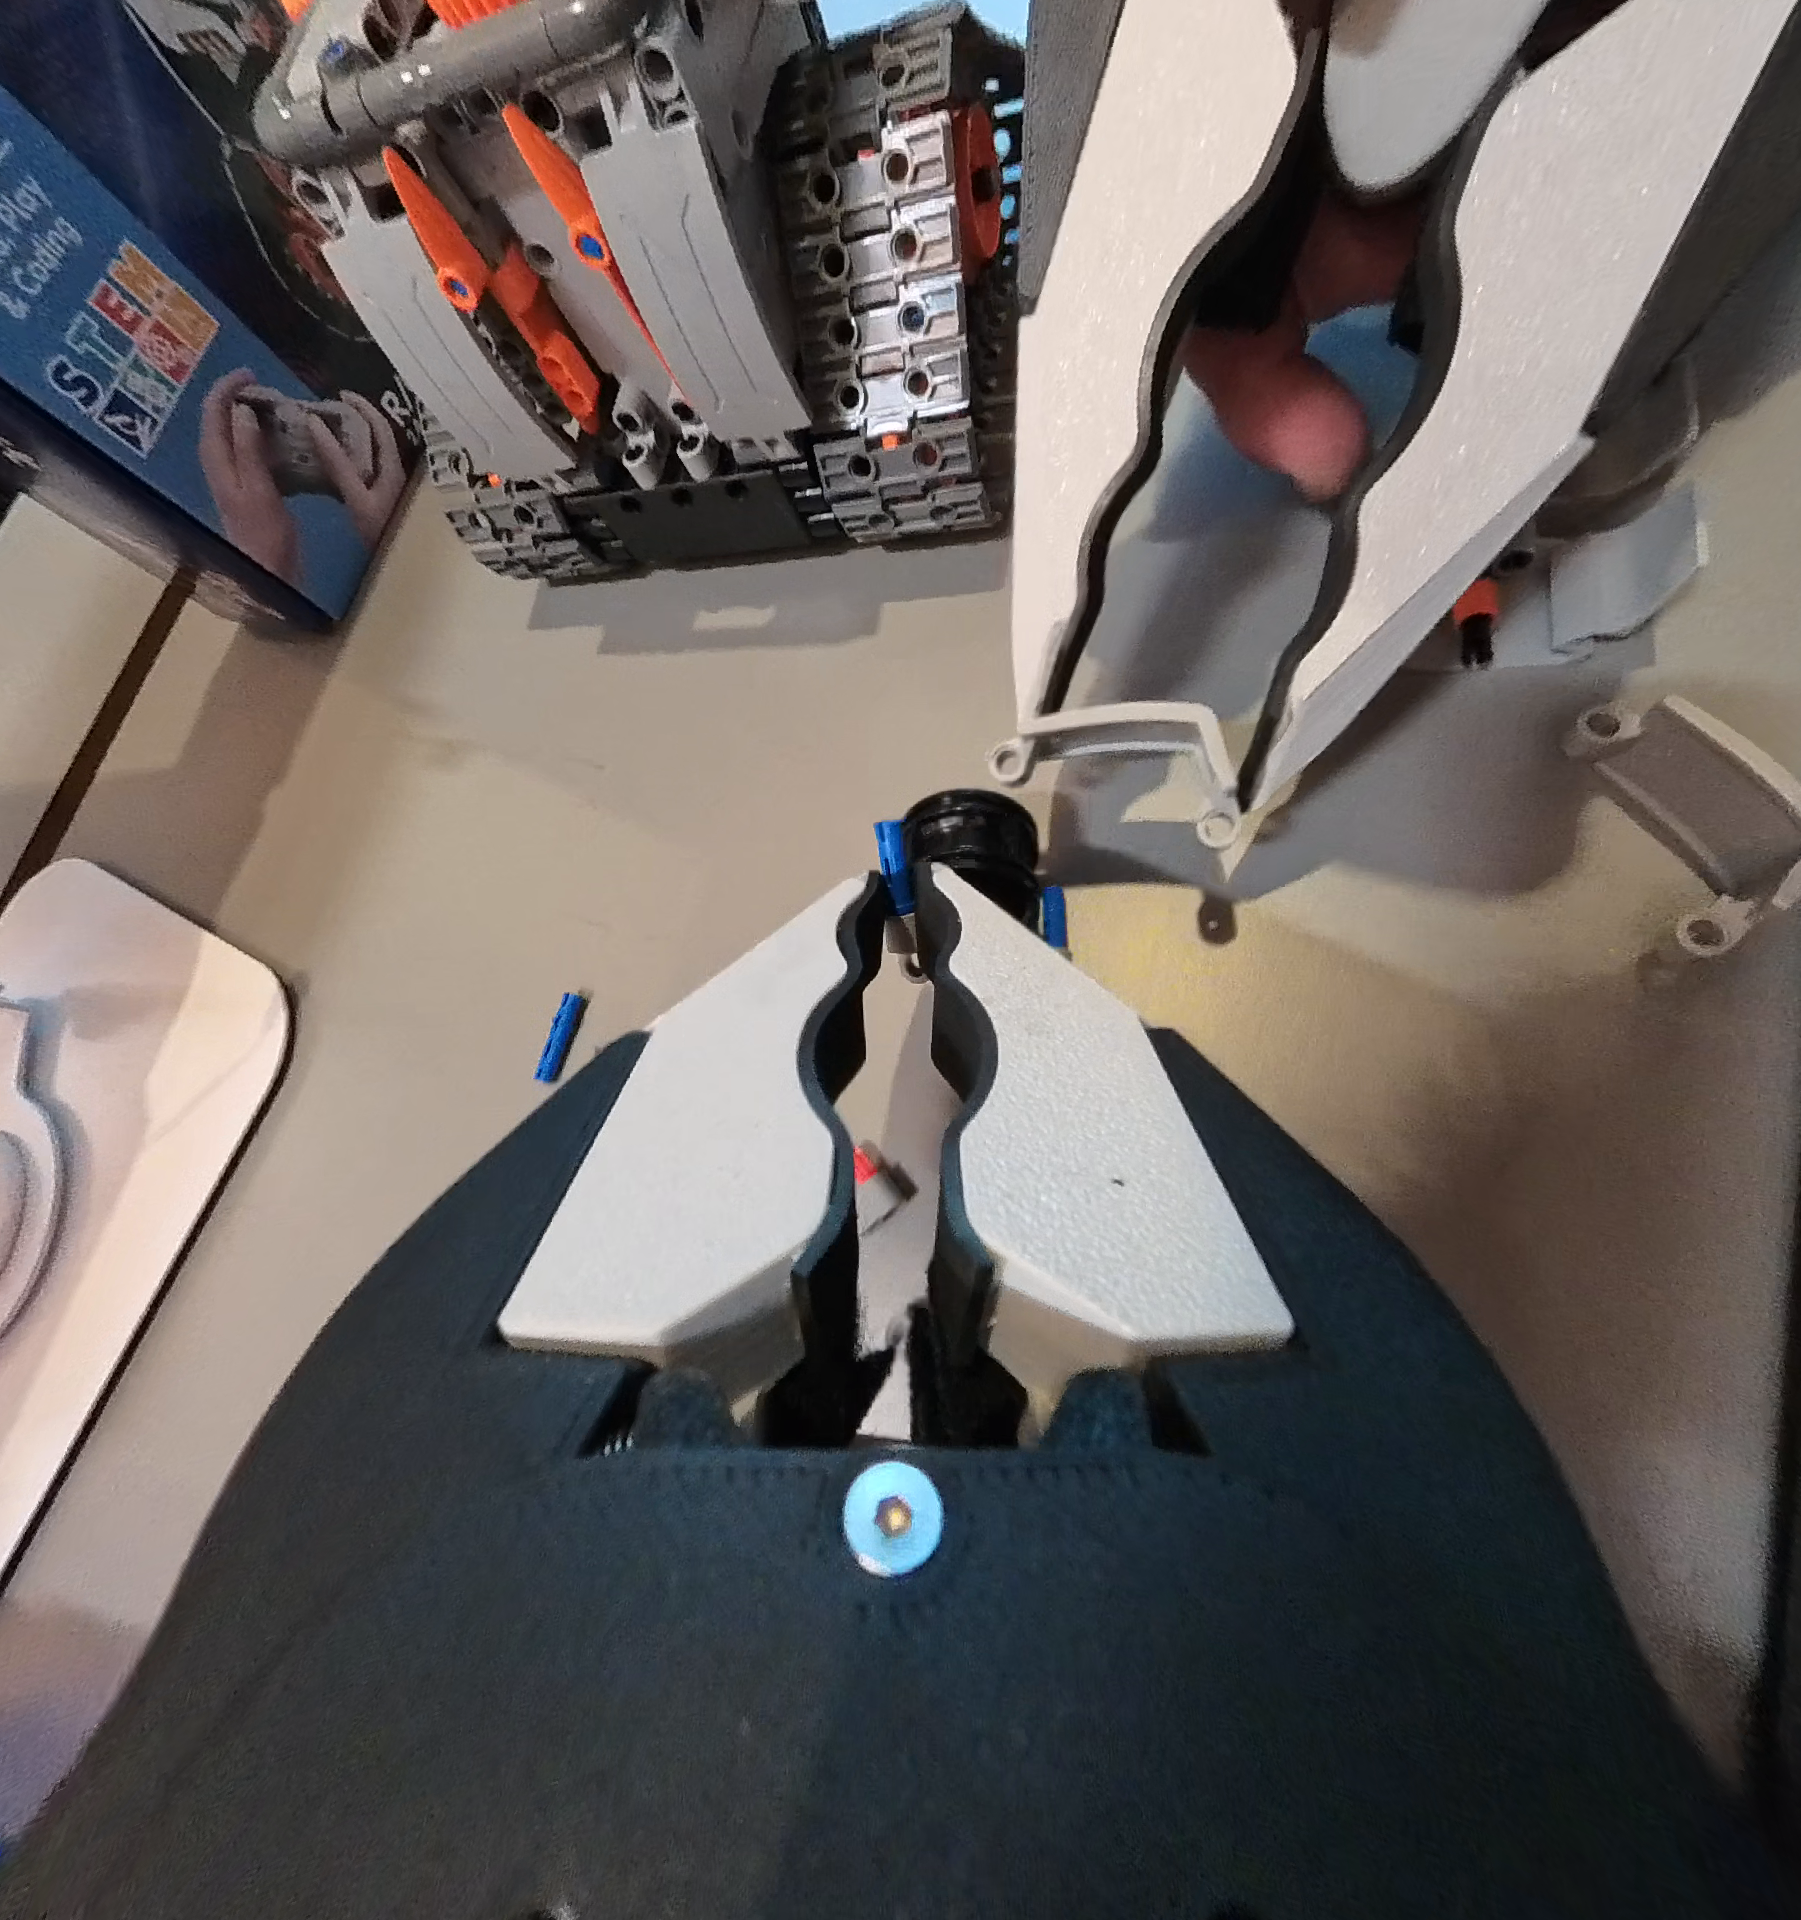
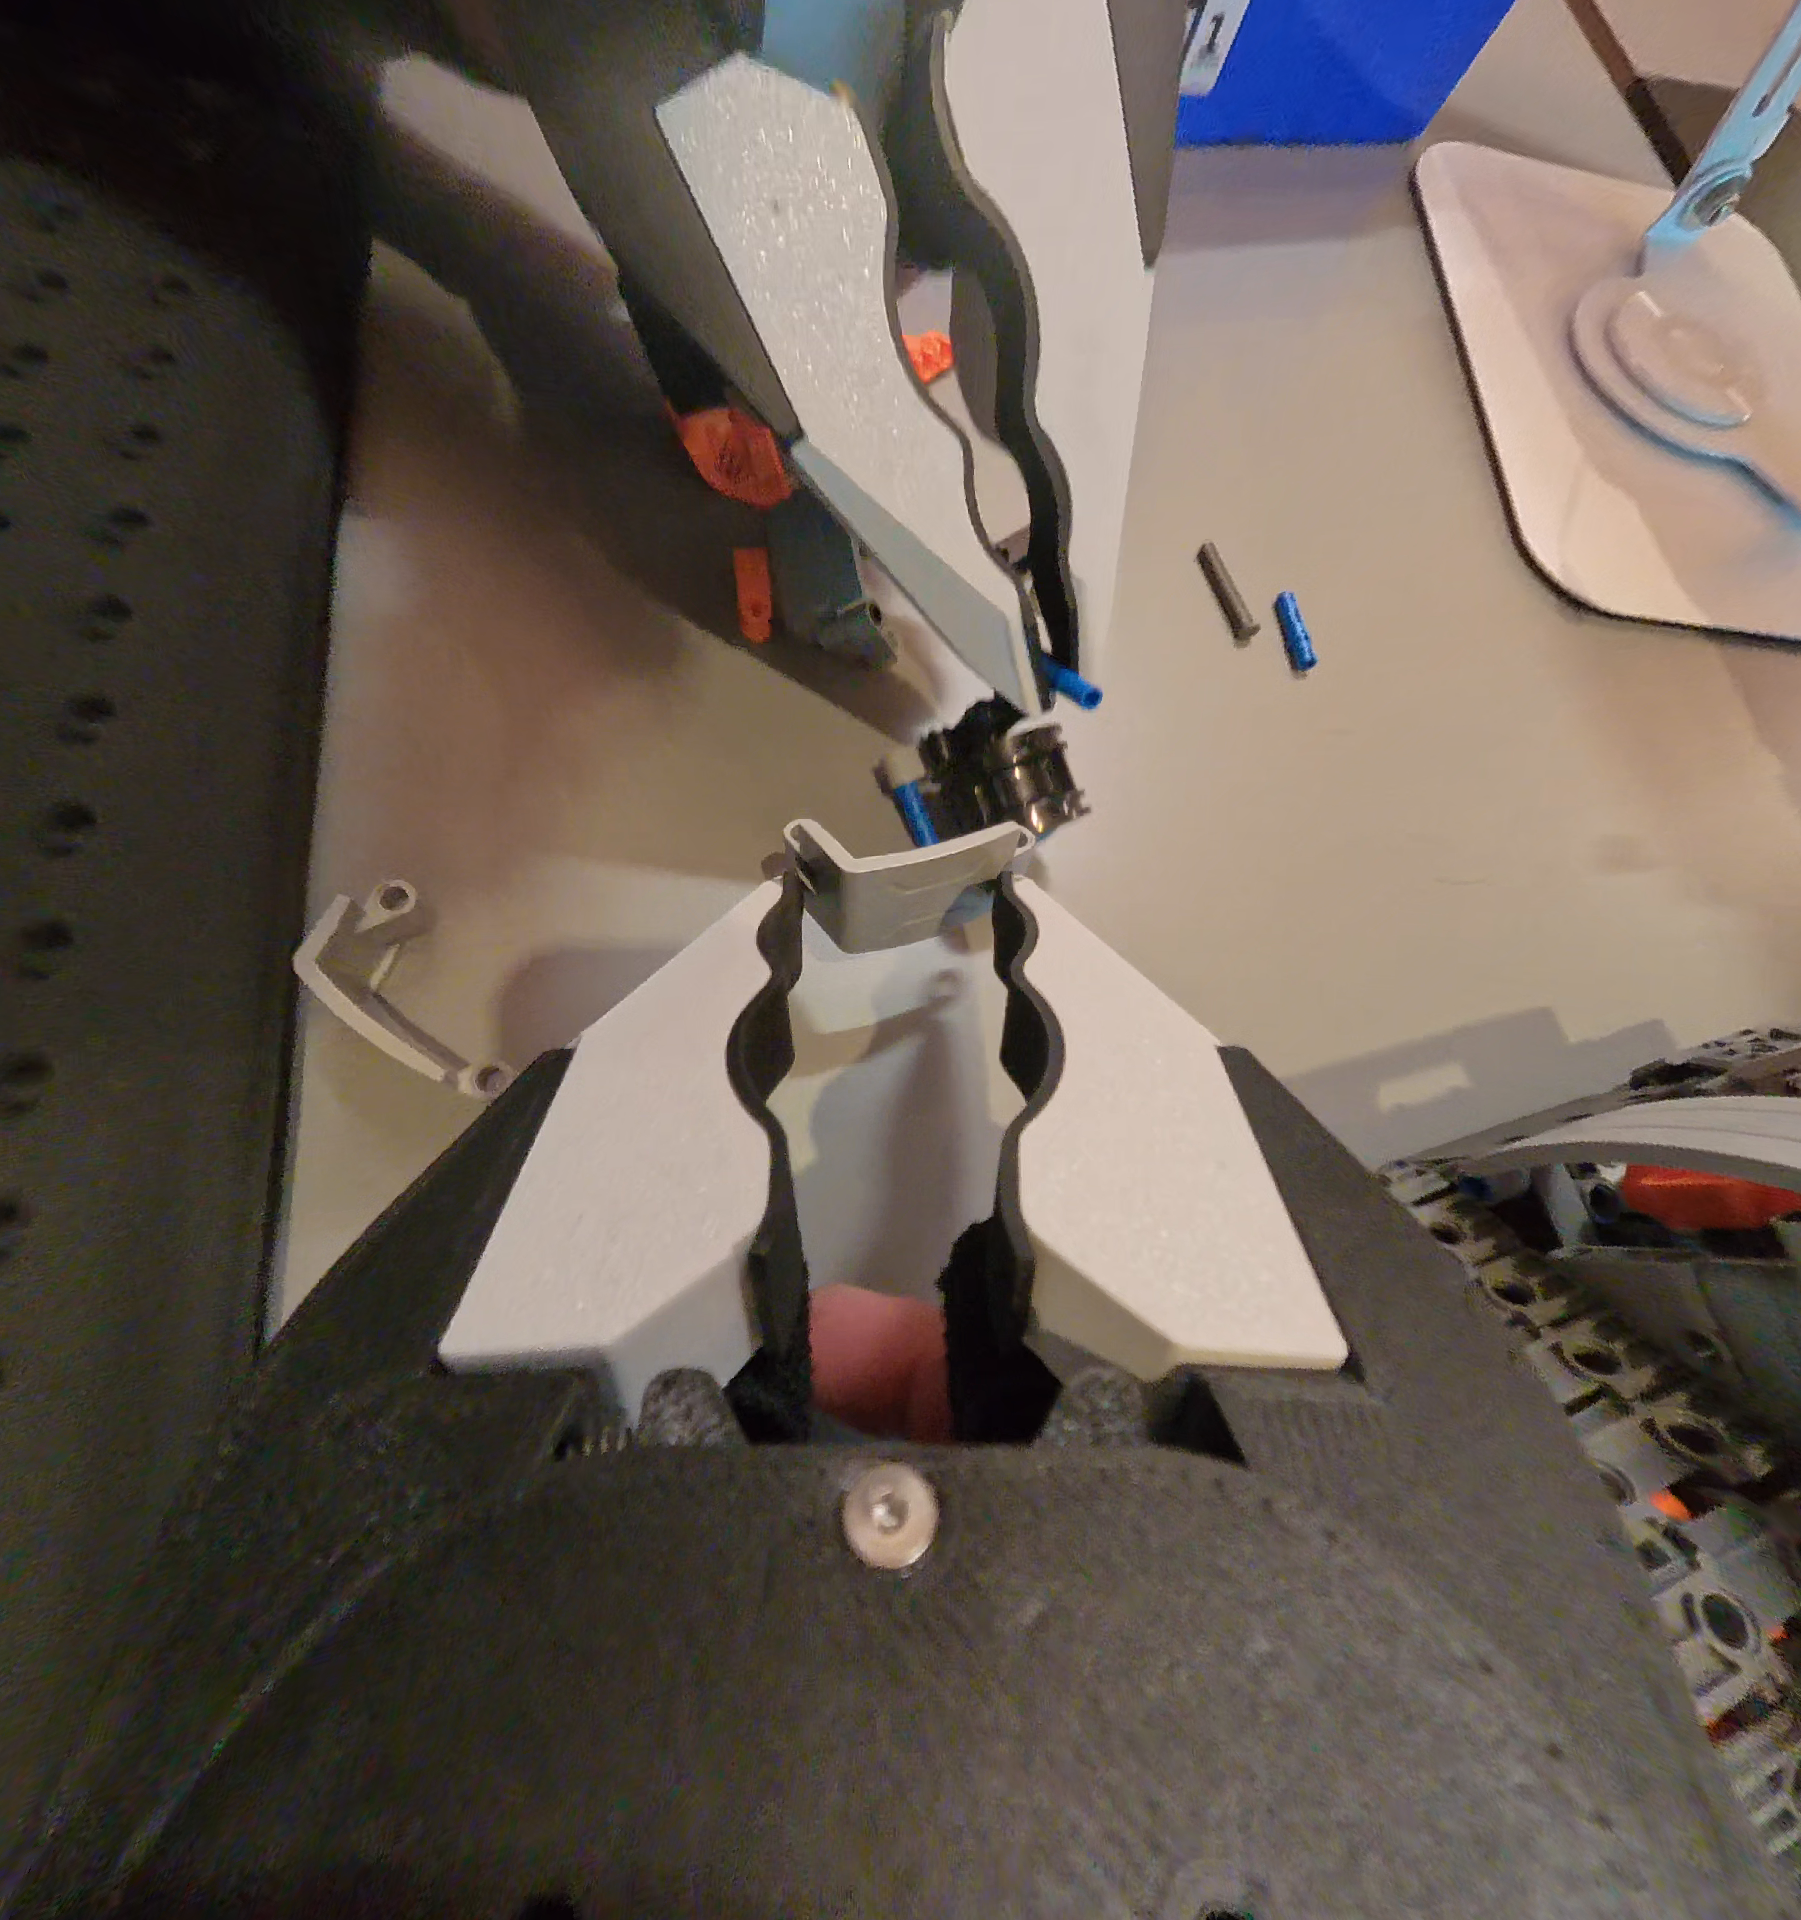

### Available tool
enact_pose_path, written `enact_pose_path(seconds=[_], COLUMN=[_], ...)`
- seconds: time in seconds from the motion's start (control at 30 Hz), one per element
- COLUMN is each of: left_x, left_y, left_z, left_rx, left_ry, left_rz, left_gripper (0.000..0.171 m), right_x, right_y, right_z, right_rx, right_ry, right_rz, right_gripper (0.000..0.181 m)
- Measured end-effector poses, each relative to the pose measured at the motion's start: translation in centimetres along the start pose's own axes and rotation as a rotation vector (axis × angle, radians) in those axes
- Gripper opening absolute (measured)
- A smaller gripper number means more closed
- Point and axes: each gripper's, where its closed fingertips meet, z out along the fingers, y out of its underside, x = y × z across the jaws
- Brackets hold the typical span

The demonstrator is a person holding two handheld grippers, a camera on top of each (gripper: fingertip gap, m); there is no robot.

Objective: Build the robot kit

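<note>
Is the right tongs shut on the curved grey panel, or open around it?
Shut on it. The right tongs pinch the curved grey panel at both ends, holding it lifted off the table; its shadow falls below it.

Grey curved panel (image 2: 901,894) pinched across right tool's (image 2: 901,883) tips — black wheel-and-blue-pin piece (image 1: 963,847) at left tool's (image 1: 901,894) tips

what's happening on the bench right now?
A person holds two handheld grippers over a beige table strewn with building-block parts. The left gripper is shut on a small black wheel assembly with blue pins. The right gripper is shut on a curved grey panel piece, held right next to that assembly. A matching grey panel lies on the table, loose blue pins sit nearby, and a grey-and-orange tracked model stands behind.
</note>
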Motion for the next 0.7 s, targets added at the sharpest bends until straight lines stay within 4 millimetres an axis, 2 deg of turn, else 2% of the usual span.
enact_pose_path(seconds=[0.1,0.3,0.57,0.7], left_x=[0.2,0.3,-0.1,-0.2], left_y=[0.8,1.2,0.3,-1.8], left_z=[-0.3,0.1,-0.2,-1.3], left_rx=[-0.087,-0.092,-0.013,0.092], left_ry=[0.029,0.047,0.05,0.072], left_rz=[0.011,-0.024,-0.076,-0.118], left_gripper=[0.003,0.003,0.027,0.03], right_x=[-0.2,-0.1,0.3,1.0], right_y=[1.0,0.4,-0.3,-1.4], right_z=[0.3,0.0,-0.6,-1.4], right_rx=[-0.051,-0.022,0.012,0.052], right_ry=[-0.016,-0.004,0.026,0.107], right_rz=[-0.013,-0.017,-0.05,-0.122], right_gripper=[0.035,0.034,0.034,0.034])
